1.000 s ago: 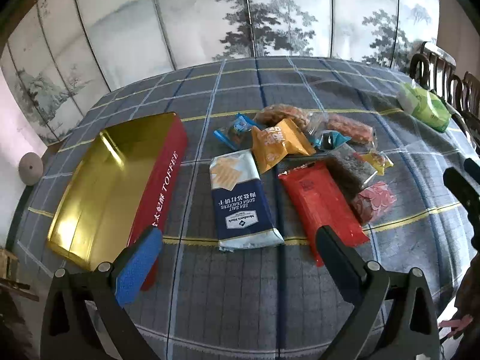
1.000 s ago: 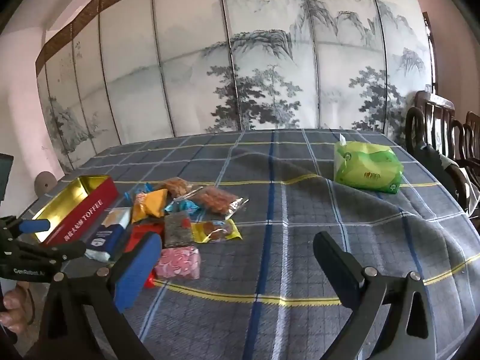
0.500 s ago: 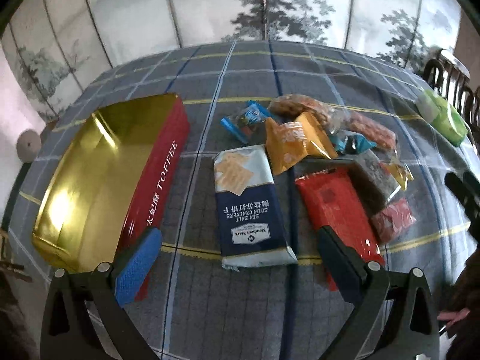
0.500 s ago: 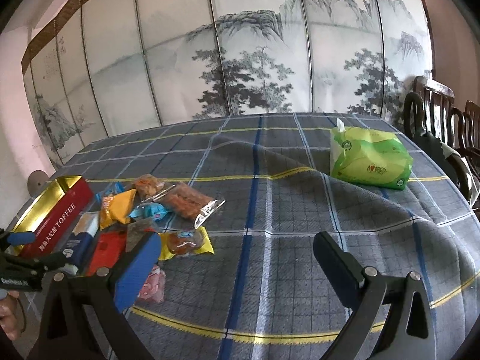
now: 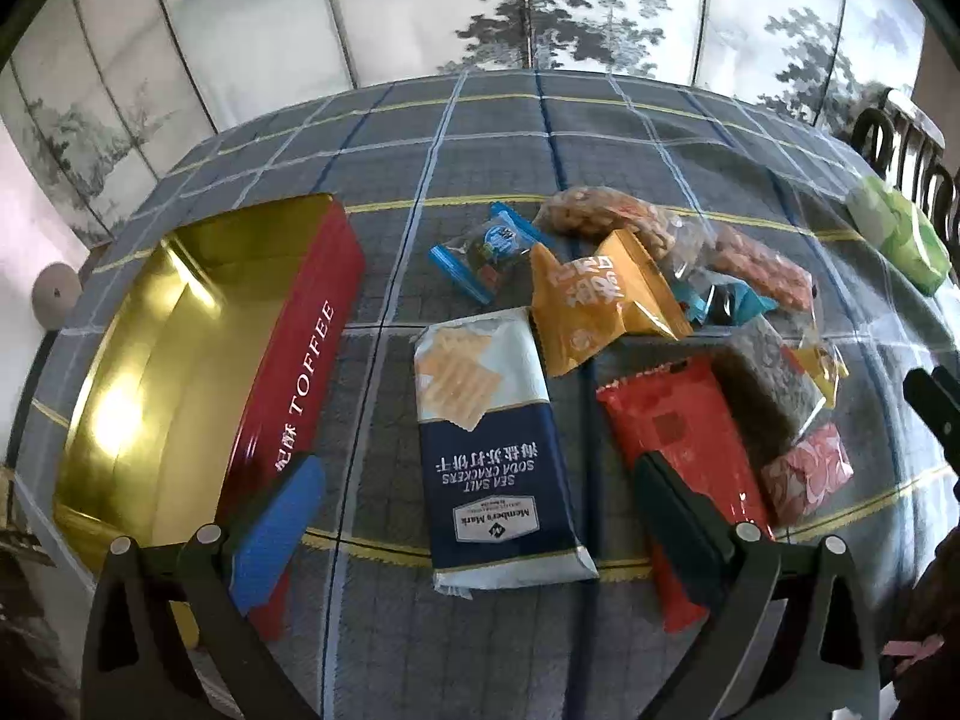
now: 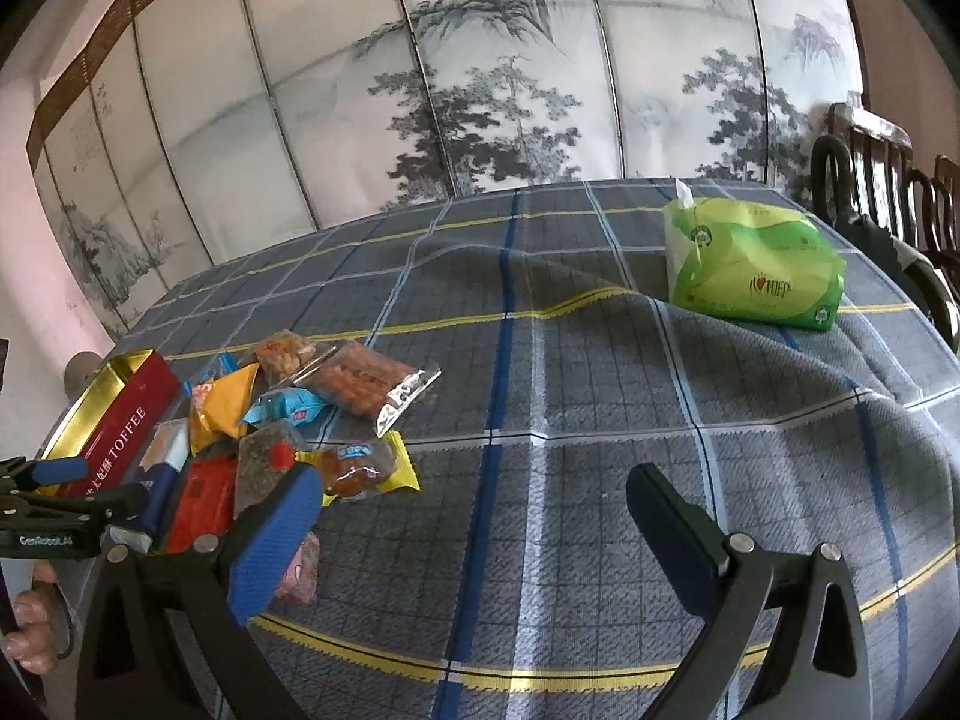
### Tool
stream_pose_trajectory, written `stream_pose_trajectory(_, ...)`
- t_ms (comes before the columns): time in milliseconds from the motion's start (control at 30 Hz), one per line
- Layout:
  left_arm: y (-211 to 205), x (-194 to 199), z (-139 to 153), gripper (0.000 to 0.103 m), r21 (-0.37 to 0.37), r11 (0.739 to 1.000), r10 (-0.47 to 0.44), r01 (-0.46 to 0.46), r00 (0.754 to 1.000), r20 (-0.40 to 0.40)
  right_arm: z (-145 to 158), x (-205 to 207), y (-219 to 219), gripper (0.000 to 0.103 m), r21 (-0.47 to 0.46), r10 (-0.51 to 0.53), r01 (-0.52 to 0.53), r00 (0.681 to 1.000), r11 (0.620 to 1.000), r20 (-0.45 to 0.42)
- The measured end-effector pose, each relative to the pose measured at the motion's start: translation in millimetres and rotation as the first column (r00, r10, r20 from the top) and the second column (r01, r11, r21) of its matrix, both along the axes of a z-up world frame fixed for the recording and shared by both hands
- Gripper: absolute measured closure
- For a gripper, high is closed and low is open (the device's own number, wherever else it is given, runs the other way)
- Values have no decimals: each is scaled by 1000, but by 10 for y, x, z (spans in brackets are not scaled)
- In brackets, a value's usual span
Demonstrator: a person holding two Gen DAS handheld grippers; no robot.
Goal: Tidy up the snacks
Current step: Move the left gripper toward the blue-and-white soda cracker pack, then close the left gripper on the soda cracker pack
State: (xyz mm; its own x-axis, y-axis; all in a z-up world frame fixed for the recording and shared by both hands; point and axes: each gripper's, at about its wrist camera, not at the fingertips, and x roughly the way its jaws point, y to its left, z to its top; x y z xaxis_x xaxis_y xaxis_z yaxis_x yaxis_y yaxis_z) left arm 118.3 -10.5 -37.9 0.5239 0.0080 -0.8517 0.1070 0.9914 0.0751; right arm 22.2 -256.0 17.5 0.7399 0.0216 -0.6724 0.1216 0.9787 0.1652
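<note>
Left gripper (image 5: 480, 516) jaws wide over the cracker packet (image 5: 492, 450), toffee tin (image 5: 198, 372) at left, right gripper (image 6: 474, 516) jaws wide, holding nothing, above the plaid tablecloth (image 6: 600, 420)

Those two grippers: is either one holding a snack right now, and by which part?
Nothing is held. The left gripper hangs open above the cracker packet; the right gripper is open over bare tablecloth.

Soft daylight fills both sharp fisheye views; glare flares off the gold tin interior (image 5: 138, 384), straight lines bow toward the dark, vignetted corners, shadows stay faint.
</note>
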Motion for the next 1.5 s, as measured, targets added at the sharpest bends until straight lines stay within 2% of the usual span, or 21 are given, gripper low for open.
stream_pose_trajectory(167, 61, 77, -66, 6, -19, 1000, 24, -25, 999, -45, -18, 14, -16, 0, 13, 2, -2, 1000, 1000, -10)
stream_pose_trajectory(333, 155, 108, -122, 8, -70, 996, 57, -63, 995, -81, -24, 7, -46, 0, 29, 0, 1, 1000, 1000, -12)
stream_pose_trajectory(633, 168, 162, -204, 18, -68, 994, 72, -80, 991, -116, -35, 5, -60, 0, 33, 1, 0, 1000, 999, -14)
stream_pose_trajectory(1067, 144, 208, -288, 20, -66, 995, 60, -70, 988, -146, -47, 14, -66, 0, 39, -2, 3, 1000, 999, -13)
stream_pose_trajectory(1100, 140, 208, -283, 26, -67, 995, 58, -68, 988, -142, -49, 14, -65, 0, 38, -2, 3, 1000, 999, -12)
stream_pose_trajectory(1167, 129, 193, -244, 52, -69, 995, 64, -72, 991, -121, -53, 12, -72, 0, 40, -2, 3, 1000, 999, -13)
stream_pose_trajectory(1200, 111, 185, -222, 58, -47, 996, 67, -72, 992, -110, -54, 13, -73, 0, 39, -2, 3, 1000, 999, -12)
stream_pose_trajectory(1333, 78, 124, -232, 58, -16, 998, 65, -67, 993, -99, -64, 23, -85, 0, 45, -3, 4, 1000, 999, -19)
stream_pose_trajectory(1500, 66, -39, -68, 58, -47, 999, 21, -24, 998, -60, -83, 34, -134, 0, 70, -16, 18, 1000, 997, -27)
